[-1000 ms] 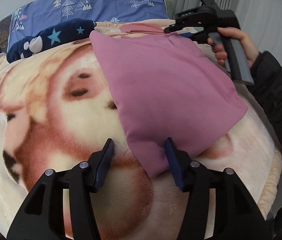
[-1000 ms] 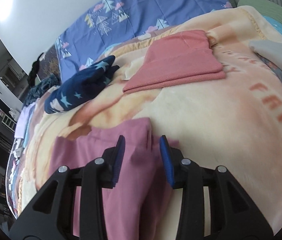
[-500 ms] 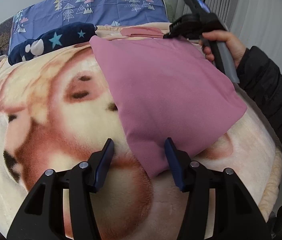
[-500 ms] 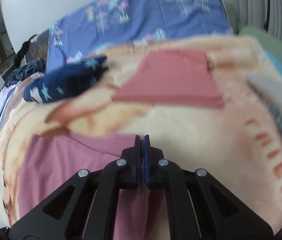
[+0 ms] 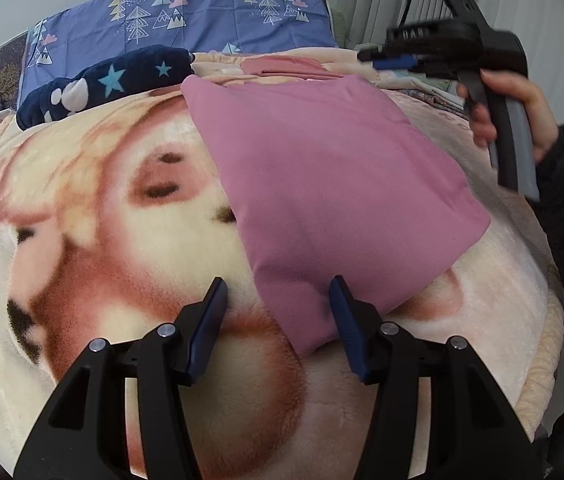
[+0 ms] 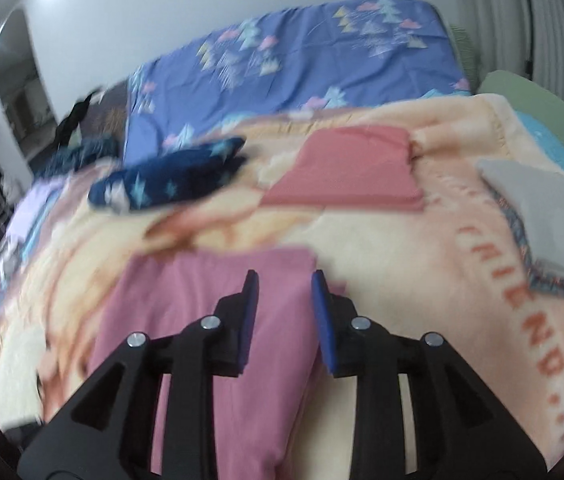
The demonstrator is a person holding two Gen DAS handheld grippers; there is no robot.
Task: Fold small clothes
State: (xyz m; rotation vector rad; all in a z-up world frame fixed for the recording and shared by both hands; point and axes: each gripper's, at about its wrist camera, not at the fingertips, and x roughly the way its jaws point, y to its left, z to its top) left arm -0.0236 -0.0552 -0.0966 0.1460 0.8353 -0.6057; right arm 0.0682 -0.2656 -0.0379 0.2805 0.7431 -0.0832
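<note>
A mauve pink folded garment (image 5: pixel 334 184) lies flat on the printed plush blanket (image 5: pixel 102 220). My left gripper (image 5: pixel 278 300) is open and empty, its fingers either side of the garment's near corner. My right gripper (image 6: pixel 284 292) is open and empty, lifted above the garment's far right corner (image 6: pixel 218 292). The right gripper also shows in the left wrist view (image 5: pixel 386 60), held in a hand above the far edge.
A folded salmon garment (image 6: pixel 350 168) and a navy star-print garment (image 6: pixel 170 180) lie further back on the blanket. A grey folded pile (image 6: pixel 546 212) sits at the right. A blue tree-print sheet (image 5: pixel 186 16) and a green pillow (image 6: pixel 538 116) lie behind.
My right gripper shut half a second ago, then opened and rose off the garment's far corner. My left gripper has stayed open at the near corner.
</note>
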